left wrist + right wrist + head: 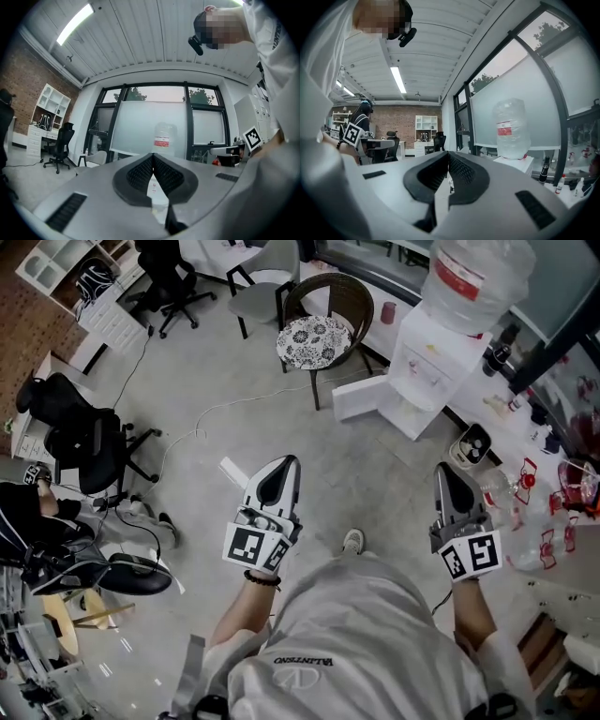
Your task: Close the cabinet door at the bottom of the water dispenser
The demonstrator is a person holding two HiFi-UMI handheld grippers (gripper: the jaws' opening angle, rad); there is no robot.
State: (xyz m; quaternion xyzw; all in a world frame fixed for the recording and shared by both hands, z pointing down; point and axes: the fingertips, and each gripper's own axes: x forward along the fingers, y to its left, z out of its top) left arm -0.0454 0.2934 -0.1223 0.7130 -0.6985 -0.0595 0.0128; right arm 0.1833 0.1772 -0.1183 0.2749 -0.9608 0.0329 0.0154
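Empty, jaws together: left tool (289, 463) and right tool (444, 470).
The dispenser (427, 362) stands ahead on the floor (216, 381), well apart from both; its bottom door (361, 397) hangs open toward the chair (314, 338).

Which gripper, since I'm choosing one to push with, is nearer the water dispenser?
Right. In the head view the right gripper sits just below the water dispenser, not touching it; the left gripper is farther off, down-left of it.

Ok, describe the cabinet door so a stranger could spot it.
Find the white water dispenser by the window, big clear bottle on top. At its base a white door stands swung open towards the wicker chair, the only panel jutting over the floor.
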